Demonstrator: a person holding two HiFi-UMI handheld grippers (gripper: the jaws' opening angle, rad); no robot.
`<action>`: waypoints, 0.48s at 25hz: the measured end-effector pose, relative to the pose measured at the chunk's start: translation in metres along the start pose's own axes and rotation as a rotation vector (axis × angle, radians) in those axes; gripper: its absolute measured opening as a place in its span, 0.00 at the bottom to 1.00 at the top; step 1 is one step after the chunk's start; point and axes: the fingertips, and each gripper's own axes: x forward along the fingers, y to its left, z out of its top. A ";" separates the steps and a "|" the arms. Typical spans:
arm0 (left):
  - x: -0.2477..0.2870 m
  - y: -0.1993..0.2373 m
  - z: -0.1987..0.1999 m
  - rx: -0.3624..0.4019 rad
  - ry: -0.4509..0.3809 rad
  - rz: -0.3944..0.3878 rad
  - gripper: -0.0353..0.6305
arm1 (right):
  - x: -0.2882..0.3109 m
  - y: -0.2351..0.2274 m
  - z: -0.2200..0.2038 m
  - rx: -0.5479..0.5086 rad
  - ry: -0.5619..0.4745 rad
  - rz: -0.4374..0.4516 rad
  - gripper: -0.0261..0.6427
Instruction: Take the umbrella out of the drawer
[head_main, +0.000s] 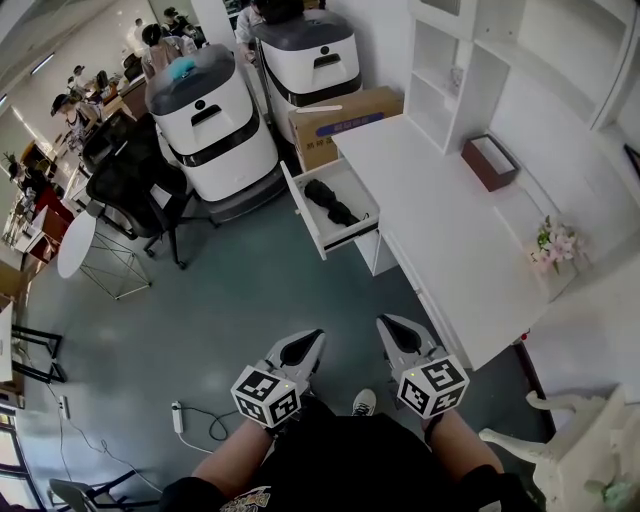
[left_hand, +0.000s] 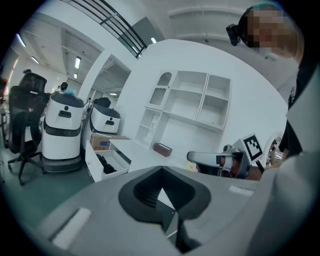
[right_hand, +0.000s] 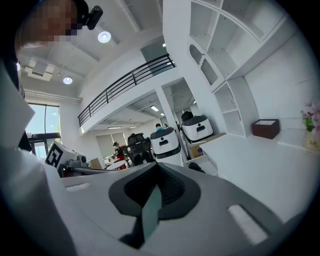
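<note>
A black folded umbrella (head_main: 330, 203) lies in the open white drawer (head_main: 306, 214) at the far end of the white desk (head_main: 440, 230). It also shows small in the left gripper view as the umbrella (left_hand: 105, 164), and in the right gripper view as the umbrella (right_hand: 196, 167). My left gripper (head_main: 312, 340) and right gripper (head_main: 390, 328) are held side by side close to my body, well short of the drawer. Both point toward it with jaws together and nothing in them. The left gripper (left_hand: 161, 170) and right gripper (right_hand: 157, 166) show closed tips in their own views.
Two white wheeled machines (head_main: 215, 125) (head_main: 310, 55) and a cardboard box (head_main: 340, 125) stand beyond the drawer. A black office chair (head_main: 135, 180) is at left. A brown box (head_main: 490, 162) and a flower vase (head_main: 555, 250) sit on the desk. A power strip (head_main: 178, 416) lies on the floor.
</note>
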 end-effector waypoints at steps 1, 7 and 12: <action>0.001 0.000 0.000 0.000 -0.001 -0.001 0.05 | 0.000 -0.002 0.000 0.000 0.000 -0.001 0.08; 0.009 0.018 0.008 0.007 0.002 -0.018 0.05 | 0.018 -0.008 0.004 0.011 -0.007 -0.028 0.08; 0.014 0.050 0.023 0.012 0.014 -0.042 0.05 | 0.049 -0.008 0.010 0.025 -0.014 -0.059 0.08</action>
